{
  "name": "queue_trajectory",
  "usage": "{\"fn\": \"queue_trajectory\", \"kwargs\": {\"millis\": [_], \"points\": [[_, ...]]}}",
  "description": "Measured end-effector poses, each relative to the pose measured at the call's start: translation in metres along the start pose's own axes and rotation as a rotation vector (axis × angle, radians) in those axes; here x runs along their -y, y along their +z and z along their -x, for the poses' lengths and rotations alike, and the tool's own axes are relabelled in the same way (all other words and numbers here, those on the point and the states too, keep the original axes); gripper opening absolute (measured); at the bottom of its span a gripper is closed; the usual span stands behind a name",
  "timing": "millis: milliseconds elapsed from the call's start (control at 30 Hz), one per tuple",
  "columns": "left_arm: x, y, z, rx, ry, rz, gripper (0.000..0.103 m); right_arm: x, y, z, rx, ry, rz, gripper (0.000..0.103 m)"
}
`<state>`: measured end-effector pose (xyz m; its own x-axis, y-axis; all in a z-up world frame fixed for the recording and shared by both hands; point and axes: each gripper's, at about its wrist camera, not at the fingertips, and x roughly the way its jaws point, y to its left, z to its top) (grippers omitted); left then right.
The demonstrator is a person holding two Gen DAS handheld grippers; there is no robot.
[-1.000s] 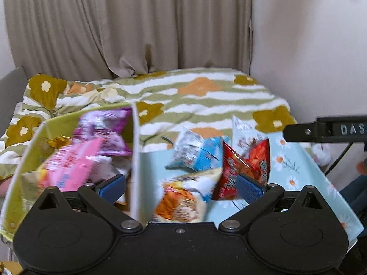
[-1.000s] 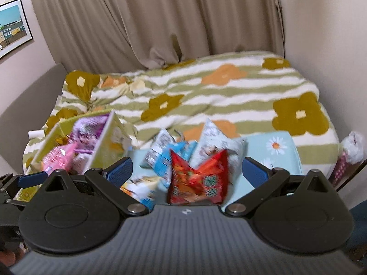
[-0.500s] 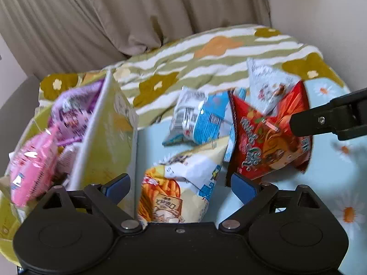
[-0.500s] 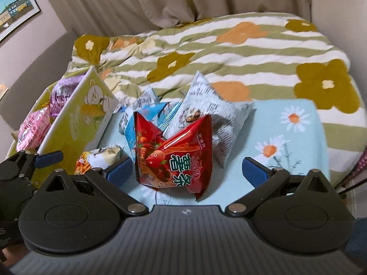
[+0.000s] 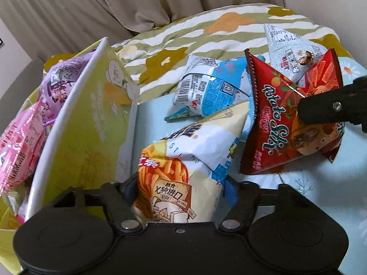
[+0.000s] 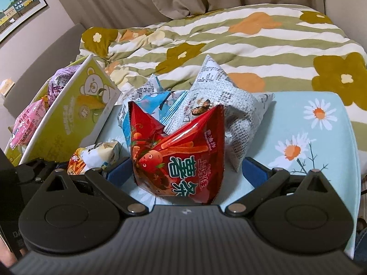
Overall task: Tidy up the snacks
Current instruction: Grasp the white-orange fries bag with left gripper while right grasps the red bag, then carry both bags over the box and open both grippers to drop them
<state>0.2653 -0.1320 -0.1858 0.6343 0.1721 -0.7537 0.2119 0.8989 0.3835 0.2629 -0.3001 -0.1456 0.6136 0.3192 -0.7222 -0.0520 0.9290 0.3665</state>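
A yellow-white bag of fries snacks point(image 5: 183, 160) lies on the light blue daisy cloth point(image 5: 309, 183). My left gripper point(image 5: 181, 184) is closing on it, and its blue pads touch both sides of the bag. A red potato-stick bag point(image 6: 179, 155) stands between the wide-open fingers of my right gripper point(image 6: 188, 171), with a gap at the right pad point(image 6: 254, 171). In the left wrist view, the right gripper's black finger point(image 5: 332, 112) crosses the red bag point(image 5: 275, 126). Behind lie a blue-white bag point(image 5: 206, 91) and a newspaper-print bag point(image 6: 229, 114).
A yellow-green cardboard box with a bear print point(image 6: 68, 119) stands at the left, holding pink point(image 5: 18, 146) and purple bags point(image 5: 59, 80). A striped floral duvet point(image 6: 229, 45) lies behind the cloth, with a curtain beyond. A framed picture point(image 6: 18, 11) hangs on the left wall.
Both grippers have come down and closer to the snack pile. The left jaws have narrowed from wide open onto the yellow-white bag. The right jaws stay wide around the red bag.
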Motion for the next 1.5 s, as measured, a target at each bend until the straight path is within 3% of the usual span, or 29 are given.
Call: {"fn": "queue_trajectory", "kwargs": {"millis": [467, 933, 967, 1233, 1500], "points": [[-0.012, -0.014, 0.017, -0.055, -0.054, 0.107, 0.066, -0.015, 0.003, -0.013, 0.010, 0.016, 0.056, 0.103], [-0.012, -0.019, 0.024, -0.064, -0.065, 0.142, 0.066, -0.025, 0.001, -0.032, -0.018, 0.023, 0.102, 0.103], [-0.012, -0.018, 0.024, -0.064, -0.065, 0.143, 0.066, -0.024, 0.000, -0.032, -0.025, 0.027, 0.106, 0.098], [-0.010, -0.022, 0.037, -0.046, -0.073, 0.153, 0.066, -0.024, -0.008, -0.019, -0.028, 0.030, 0.105, 0.087], [-0.012, -0.019, 0.068, 0.002, -0.097, 0.172, 0.066, -0.025, -0.014, 0.015, -0.001, 0.021, 0.100, 0.086]]}}
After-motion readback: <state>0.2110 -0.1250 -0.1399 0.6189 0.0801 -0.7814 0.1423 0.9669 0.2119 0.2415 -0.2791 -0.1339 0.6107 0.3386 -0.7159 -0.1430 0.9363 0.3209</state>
